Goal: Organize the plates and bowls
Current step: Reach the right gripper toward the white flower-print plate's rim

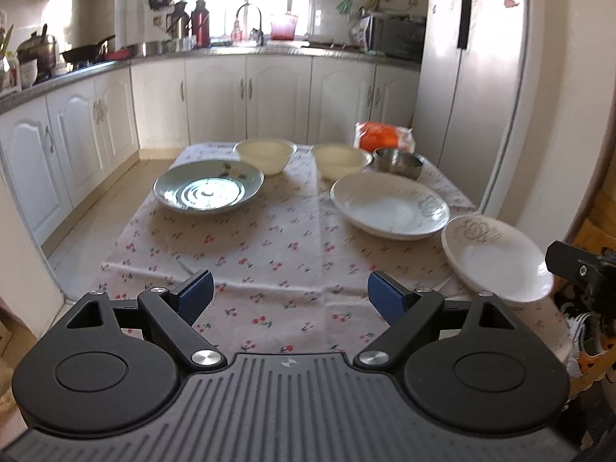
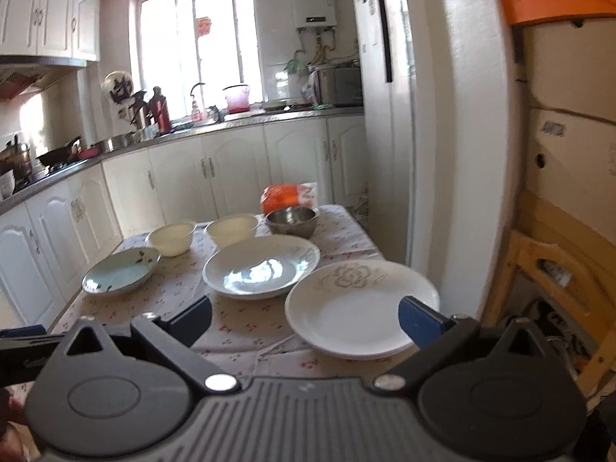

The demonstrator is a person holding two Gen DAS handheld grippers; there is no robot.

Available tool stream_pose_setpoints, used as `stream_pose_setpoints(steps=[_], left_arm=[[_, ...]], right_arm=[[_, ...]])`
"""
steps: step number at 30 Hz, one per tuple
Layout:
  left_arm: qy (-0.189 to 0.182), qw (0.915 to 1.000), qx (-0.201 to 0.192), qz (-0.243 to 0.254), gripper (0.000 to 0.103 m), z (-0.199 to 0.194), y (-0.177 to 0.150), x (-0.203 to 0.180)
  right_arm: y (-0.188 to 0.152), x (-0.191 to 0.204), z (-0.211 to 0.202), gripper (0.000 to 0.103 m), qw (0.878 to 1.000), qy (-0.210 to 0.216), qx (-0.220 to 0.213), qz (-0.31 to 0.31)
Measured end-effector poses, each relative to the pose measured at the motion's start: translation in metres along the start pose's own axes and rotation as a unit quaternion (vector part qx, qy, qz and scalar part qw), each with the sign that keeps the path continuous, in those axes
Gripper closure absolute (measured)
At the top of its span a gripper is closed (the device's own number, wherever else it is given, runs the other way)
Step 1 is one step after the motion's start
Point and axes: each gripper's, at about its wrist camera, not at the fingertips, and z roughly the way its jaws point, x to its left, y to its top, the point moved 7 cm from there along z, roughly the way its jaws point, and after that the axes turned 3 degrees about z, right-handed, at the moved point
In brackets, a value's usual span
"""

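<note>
Floral-cloth table (image 1: 285, 246) — both tongs, left (image 1: 290, 296) and right (image 2: 306, 321), spread, near plate (image 2: 358, 308) blurred, partly hidden.

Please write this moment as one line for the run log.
left gripper open, idle | right gripper open, near white plate | bowls, plates unstacked on table

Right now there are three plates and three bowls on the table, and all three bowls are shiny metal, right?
Not quite. Only one bowl is shiny metal; the other two bowls are cream-colored. The right wrist view shows this. The three plates are right.
</note>
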Motion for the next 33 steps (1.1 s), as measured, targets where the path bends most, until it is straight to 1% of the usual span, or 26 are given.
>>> stream_pose_setpoints(steps=[4, 10, 18, 27, 30, 33], left_arm=[[0.002, 0.9997, 0.018, -0.014, 0.000, 0.010, -0.004, 0.008], [-0.001, 0.9990, 0.040, -0.022, 0.000, 0.023, -0.007, 0.011], [-0.005, 0.9978, 0.061, -0.026, 0.000, 0.037, -0.009, 0.010], [-0.003, 0.9965, 0.079, -0.028, 0.000, 0.053, -0.009, 0.004], [-0.006, 0.9958, 0.087, -0.027, 0.000, 0.059, -0.009, -0.001], [-0.011, 0.9953, 0.094, -0.022, 0.000, 0.066, -0.009, -0.009]], right_arm=[[-0.012, 0.011, 0.011, 0.001, 1.000, 0.017, 0.016, -0.006], [-0.023, 0.018, 0.021, 0.001, 0.999, 0.037, 0.033, -0.006], [-0.023, 0.021, 0.026, 0.001, 0.999, 0.031, 0.035, -0.018], [-0.025, 0.008, 0.040, 0.001, 0.999, 0.027, 0.045, -0.006], [-0.025, -0.003, 0.044, 0.001, 0.998, 0.027, 0.046, 0.011], [-0.022, -0.016, 0.044, 0.001, 0.998, 0.029, 0.038, 0.033]])
